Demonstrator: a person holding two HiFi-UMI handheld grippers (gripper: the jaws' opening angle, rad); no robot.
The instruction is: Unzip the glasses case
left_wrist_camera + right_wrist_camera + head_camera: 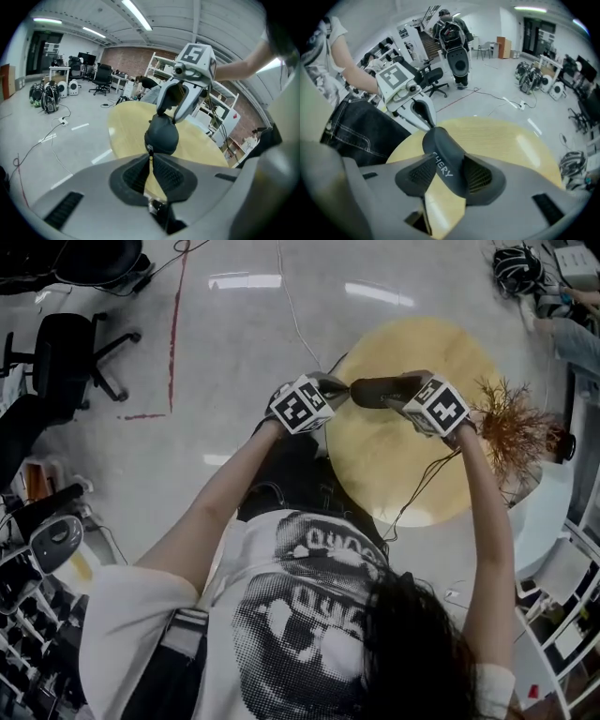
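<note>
Right gripper clamps glasses case midair, long axis toward left gripper, pinched shut on zipper pull.

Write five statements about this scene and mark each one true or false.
1. The glasses case lies flat on the table. False: it is held in the air above the table.
2. The right hand-held gripper is clamped on the glasses case. True.
3. The left hand-held gripper has its jaws wide apart and empty. False: its jaws are together, pinching the zipper pull.
4. The table is round with a yellow top. True.
5. The glasses case is bright red. False: it is dark, nearly black.
</note>
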